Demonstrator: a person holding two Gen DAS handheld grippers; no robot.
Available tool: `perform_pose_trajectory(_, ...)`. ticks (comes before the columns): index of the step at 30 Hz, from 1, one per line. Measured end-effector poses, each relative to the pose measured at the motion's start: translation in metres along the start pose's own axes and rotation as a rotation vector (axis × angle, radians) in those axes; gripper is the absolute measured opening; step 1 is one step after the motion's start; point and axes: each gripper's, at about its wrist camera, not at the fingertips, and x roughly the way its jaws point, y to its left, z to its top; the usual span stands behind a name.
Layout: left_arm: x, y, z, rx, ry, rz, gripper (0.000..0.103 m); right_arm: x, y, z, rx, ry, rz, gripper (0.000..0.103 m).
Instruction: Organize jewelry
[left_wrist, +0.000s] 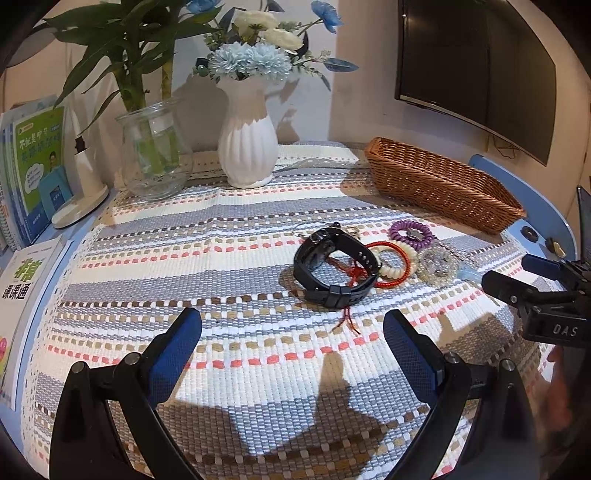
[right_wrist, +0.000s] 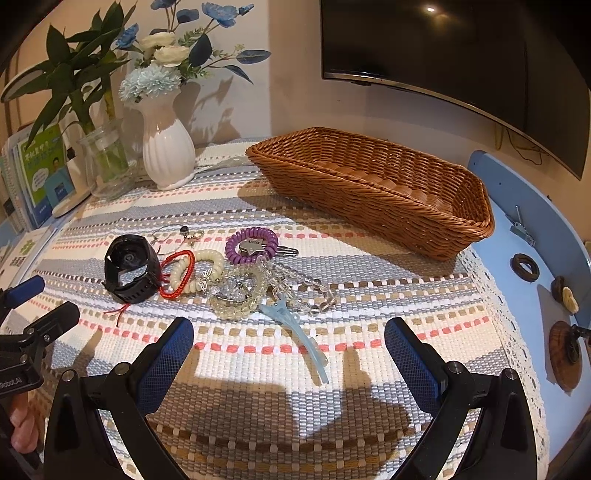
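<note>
A heap of jewelry lies mid-cloth: a black watch (left_wrist: 334, 266) (right_wrist: 131, 267), a red cord bracelet (left_wrist: 395, 264) (right_wrist: 177, 275), a cream coil band (right_wrist: 201, 269), a purple coil band (left_wrist: 410, 233) (right_wrist: 252, 244), a clear bead bracelet (left_wrist: 437, 266) (right_wrist: 236, 295) and a pale blue hair clip (right_wrist: 295, 326). My left gripper (left_wrist: 291, 347) is open just short of the watch, nothing between its fingers. My right gripper (right_wrist: 288, 354) is open over the clip's tail, holding nothing. The brown wicker basket (left_wrist: 443, 184) (right_wrist: 373, 188) stands behind the heap with nothing visible inside.
A white vase (left_wrist: 247, 147) (right_wrist: 166, 147) of flowers and a glass jar (left_wrist: 155, 151) with a plant stand at the back left. Books (left_wrist: 33, 173) line the left edge. A dark screen (right_wrist: 443, 62) hangs on the wall. Small wooden pieces (right_wrist: 563, 350) sit on the blue table at right.
</note>
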Motion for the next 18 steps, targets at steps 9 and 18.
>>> perform_pose_trajectory(9, -0.0024, -0.0035, -0.0001, 0.021, -0.008, 0.004, 0.099, 0.001, 0.0017, -0.0009, -0.005, 0.001, -0.003, 0.103)
perform_pose_trajectory(18, -0.0025, 0.0007, 0.0011, 0.002, 0.0, -0.006, 0.097, 0.0013, 0.0011, -0.0004, -0.001, 0.004, -0.002, 0.103)
